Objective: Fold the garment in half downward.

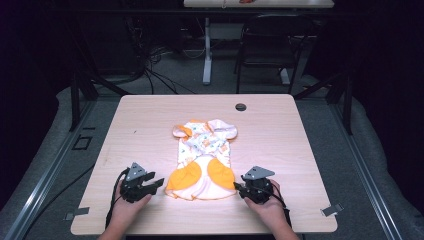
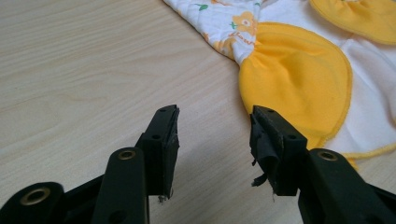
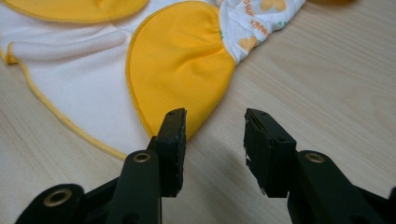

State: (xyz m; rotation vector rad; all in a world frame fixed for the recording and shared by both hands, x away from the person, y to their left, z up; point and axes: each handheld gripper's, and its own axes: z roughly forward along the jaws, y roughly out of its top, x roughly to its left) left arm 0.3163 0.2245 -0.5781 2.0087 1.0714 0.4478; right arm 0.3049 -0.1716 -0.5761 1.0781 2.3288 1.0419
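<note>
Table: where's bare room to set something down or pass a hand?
Bare wood runs left of the baby garment to the table edge, right of it to the far-right edge, and behind it up to the round hole. The near edge is crowded: the open left gripper and right gripper flank the hem.

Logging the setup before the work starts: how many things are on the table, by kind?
Baby garment, white and orange: 1
Grippers, left gripper and right gripper, jaws open: 2
Total: 3
</note>
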